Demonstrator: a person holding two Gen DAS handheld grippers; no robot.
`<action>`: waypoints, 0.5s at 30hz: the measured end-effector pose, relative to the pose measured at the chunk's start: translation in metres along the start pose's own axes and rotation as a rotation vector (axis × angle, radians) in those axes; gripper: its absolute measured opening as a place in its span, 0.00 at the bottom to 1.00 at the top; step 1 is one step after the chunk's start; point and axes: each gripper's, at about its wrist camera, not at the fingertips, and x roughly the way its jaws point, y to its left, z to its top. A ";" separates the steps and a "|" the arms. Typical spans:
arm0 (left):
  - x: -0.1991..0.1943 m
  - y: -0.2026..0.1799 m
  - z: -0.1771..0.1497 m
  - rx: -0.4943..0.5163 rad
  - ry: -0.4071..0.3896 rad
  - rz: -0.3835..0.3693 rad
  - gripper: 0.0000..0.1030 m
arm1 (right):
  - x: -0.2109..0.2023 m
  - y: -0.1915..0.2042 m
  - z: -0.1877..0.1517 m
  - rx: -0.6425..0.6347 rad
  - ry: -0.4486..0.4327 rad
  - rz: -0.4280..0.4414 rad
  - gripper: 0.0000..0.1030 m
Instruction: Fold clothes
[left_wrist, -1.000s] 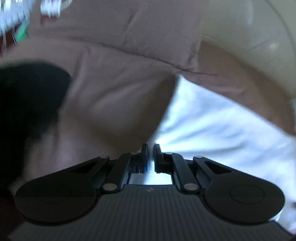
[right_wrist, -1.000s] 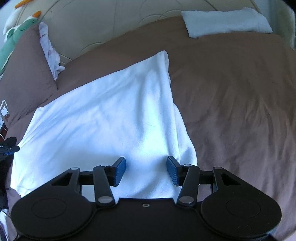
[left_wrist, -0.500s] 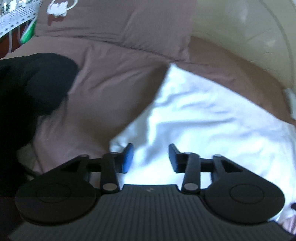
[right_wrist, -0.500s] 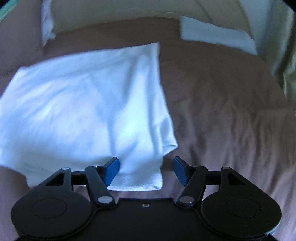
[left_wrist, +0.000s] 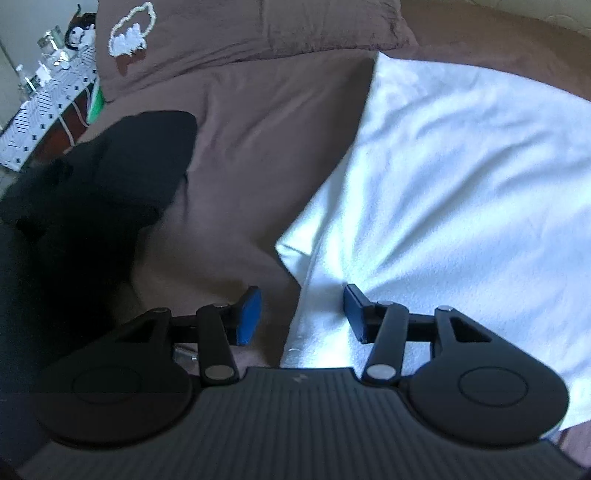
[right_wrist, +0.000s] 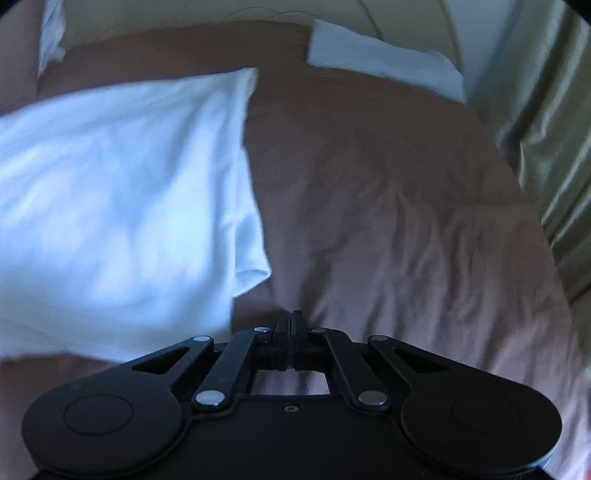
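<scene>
Since a sec ago my right gripper (right_wrist: 291, 321) slid off the white garment (right_wrist: 122, 206) & snapped together empty, just beside its corner. Left gripper (left_wrist: 301, 314), jaws just opened wider, straddles the garment's edge unclamped. Risk: lifting w/ one side only drags it crooked.

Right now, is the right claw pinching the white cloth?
No, the right claw is shut with nothing in it over the brown bedcover, and the white cloth lies off to its side.

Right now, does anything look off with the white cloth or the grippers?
Yes: the right gripper is shut on nothing, on the brown bedcover beside the white cloth, whose near corner is curled.
</scene>
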 end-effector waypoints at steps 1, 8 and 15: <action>-0.009 0.002 0.003 -0.007 -0.018 -0.011 0.45 | -0.005 -0.007 0.003 0.042 -0.022 0.028 0.04; -0.017 0.005 0.063 0.019 -0.075 -0.358 0.49 | 0.003 -0.029 0.068 0.105 -0.108 0.342 0.46; 0.072 -0.021 0.098 0.108 -0.051 -0.192 0.60 | 0.066 0.010 0.102 -0.055 -0.073 0.303 0.58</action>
